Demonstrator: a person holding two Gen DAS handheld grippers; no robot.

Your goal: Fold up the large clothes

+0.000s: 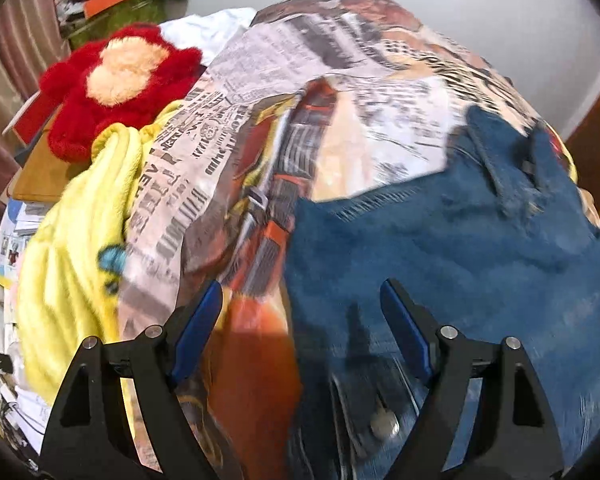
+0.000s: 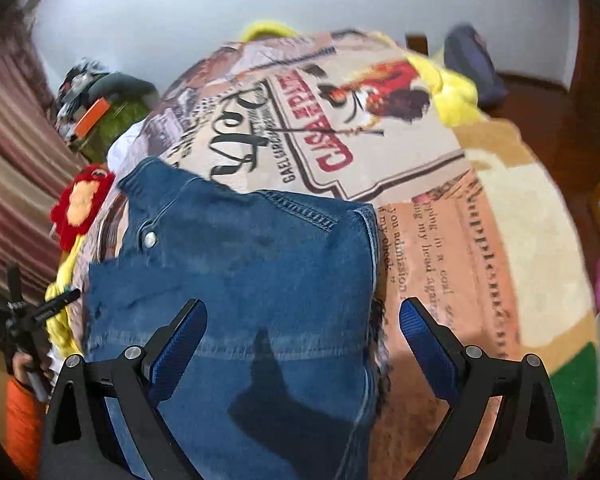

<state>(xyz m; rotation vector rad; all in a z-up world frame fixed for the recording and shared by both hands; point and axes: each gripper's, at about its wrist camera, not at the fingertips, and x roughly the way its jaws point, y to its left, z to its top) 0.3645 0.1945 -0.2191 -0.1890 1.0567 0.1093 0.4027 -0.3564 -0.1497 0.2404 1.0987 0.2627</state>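
A blue denim garment (image 1: pixel 440 248) (image 2: pixel 252 264) lies folded on a newspaper-print bedcover (image 1: pixel 300 80) (image 2: pixel 340 128). Its metal button (image 2: pixel 150 238) shows near the left corner. My left gripper (image 1: pixel 300 300) is open above the garment's left edge, one finger over the print and the other over the denim. My right gripper (image 2: pixel 302 308) is also open, wide, above the garment's right part, its right finger over the bedcover. Neither has anything pinched between its pads.
A red plush toy (image 1: pixel 112 84) (image 2: pixel 82 204) and a yellow blanket (image 1: pixel 72 248) crowd the left side. A cream and green fluffy blanket (image 2: pixel 540 240) lies to the right. Striped curtains (image 2: pixel 12 160) hang at far left. An orange sleeve (image 2: pixel 20 412) shows at the lower left.
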